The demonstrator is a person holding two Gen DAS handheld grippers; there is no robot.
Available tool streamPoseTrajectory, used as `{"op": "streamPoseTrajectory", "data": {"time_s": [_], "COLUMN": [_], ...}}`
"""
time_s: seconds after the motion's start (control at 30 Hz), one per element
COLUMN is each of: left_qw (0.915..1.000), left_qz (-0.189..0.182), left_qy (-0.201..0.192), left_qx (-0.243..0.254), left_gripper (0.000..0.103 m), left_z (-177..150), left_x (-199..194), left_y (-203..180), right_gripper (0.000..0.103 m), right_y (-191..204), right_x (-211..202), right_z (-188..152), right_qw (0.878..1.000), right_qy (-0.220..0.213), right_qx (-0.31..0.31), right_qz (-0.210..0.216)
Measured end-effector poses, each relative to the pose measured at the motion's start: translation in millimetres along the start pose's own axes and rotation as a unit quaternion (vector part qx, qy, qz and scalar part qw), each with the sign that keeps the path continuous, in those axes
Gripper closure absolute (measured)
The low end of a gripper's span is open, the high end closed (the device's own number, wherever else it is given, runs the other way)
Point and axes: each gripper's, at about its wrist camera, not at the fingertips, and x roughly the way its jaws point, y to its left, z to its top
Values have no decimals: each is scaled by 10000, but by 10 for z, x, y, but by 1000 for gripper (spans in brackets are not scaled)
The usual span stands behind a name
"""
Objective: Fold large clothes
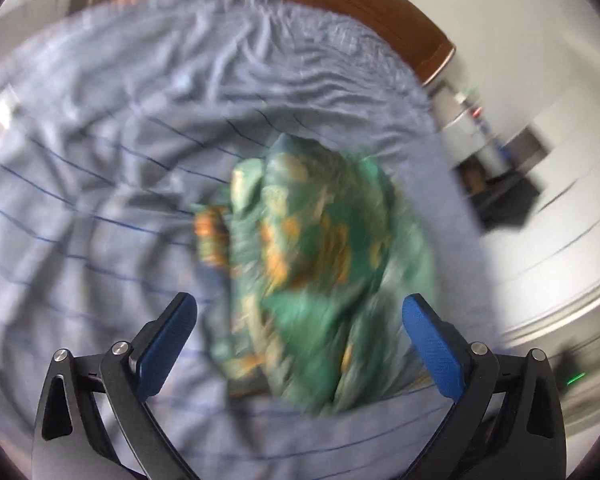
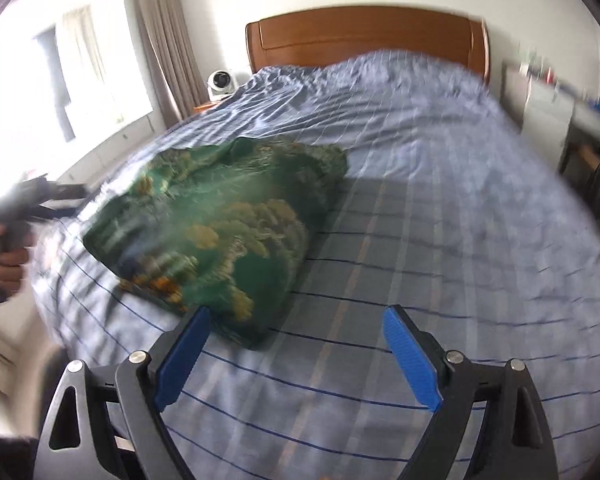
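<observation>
The crumpled green garment with orange-gold print [image 2: 215,224] lies bunched on the blue-grey striped bedsheet [image 2: 420,208], toward ten o'clock of the right gripper [image 2: 295,354], whose blue-padded fingers stand apart with only sheet between them. The left gripper [image 1: 300,340] hovers over the heap, jaws wide and clasping nothing. Best find a hem or corner each (the blur hides the seams) and spread it flat before creasing. At twelve o'clock stands a brown wooden headboard [image 2: 364,36]; at ten, a bright window [image 2: 47,64].

No words, labels or numbers can be read on anything here; the pictures are too blurry.
</observation>
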Motion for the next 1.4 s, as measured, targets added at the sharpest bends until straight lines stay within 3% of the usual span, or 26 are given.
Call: {"op": "streamPoseTrajectory", "data": {"time_s": [0.1, 0.2, 0.33, 0.47, 0.63, 0.67, 0.73, 0.77, 0.8, 0.9, 1.07, 1.2, 1.3, 1.37, 1.4], "left_qw": [9994, 9972, 9934, 9898, 9857, 9855, 9878, 9905, 9920, 9941, 9954, 9949, 9956, 9968, 9977], "left_qz": [90, 207, -480, -909, -1128, -1100, -940, -811, -740, -738, -860, -846, -786, -617, -459], "left_qy": [249, 621, 687, 799, 1023, 1059, 1065, 999, 953, 797, 238, -8, -17, 166, 353], "left_qx": [-207, -356, -787, -752, -726, -737, -642, -494, -381, -76, 356, 557, 511, 479, 366], "left_gripper": [1, 1, 0, 0, 0, 0, 6, 18, 23, 34, 35, 33, 21, 7, 7], "left_z": [132, 41, -55, -13, 108, 120, 143, 146, 159, 218, 618, 1016, 1162, 1124, 1120], "left_x": [414, 818, 983, 1153, 1518, 1557, 1559, 1505, 1458, 1277, 1073, 1227, 1562, 1688, 1844], "left_y": [176, 389, 629, 674, 609, 593, 530, 462, 401, 183, -266, -546, -590, -371, -265], "right_gripper": [13, 13, 13, 13, 12, 11, 14, 21, 25, 36, 37, 37, 37, 28, 23], "right_y": [-154, -363, -597, -699, -686, -664, -542, -466, -368, -152, -89, -290, -516, -685, -830], "right_x": [265, 633, 1093, 1622, 2262, 2346, 2391, 2348, 2263, 1980, 1614, 1640, 1805, 2033, 2154], "right_z": [177, 312, 380, 398, 423, 452, 570, 621, 675, 806, 1201, 1654, 1843, 1819, 1772], "right_qw": [9955, 9853, 9707, 9523, 9179, 9157, 9300, 9405, 9518, 9662, 9685, 9680, 9680, 9665, 9645], "right_qy": [149, 447, 710, 837, 1171, 1194, 1188, 1129, 1026, 690, 19, -272, -270, -65, 137], "right_qx": [627, 1202, 1696, 1991, 2401, 2427, 2097, 1833, 1502, 851, 506, 436, 575, 813, 1007], "right_qz": [693, 1131, 1545, 2159, 2934, 2972, 2774, 2627, 2470, 2335, 2437, 2458, 2428, 2435, 2438]}}
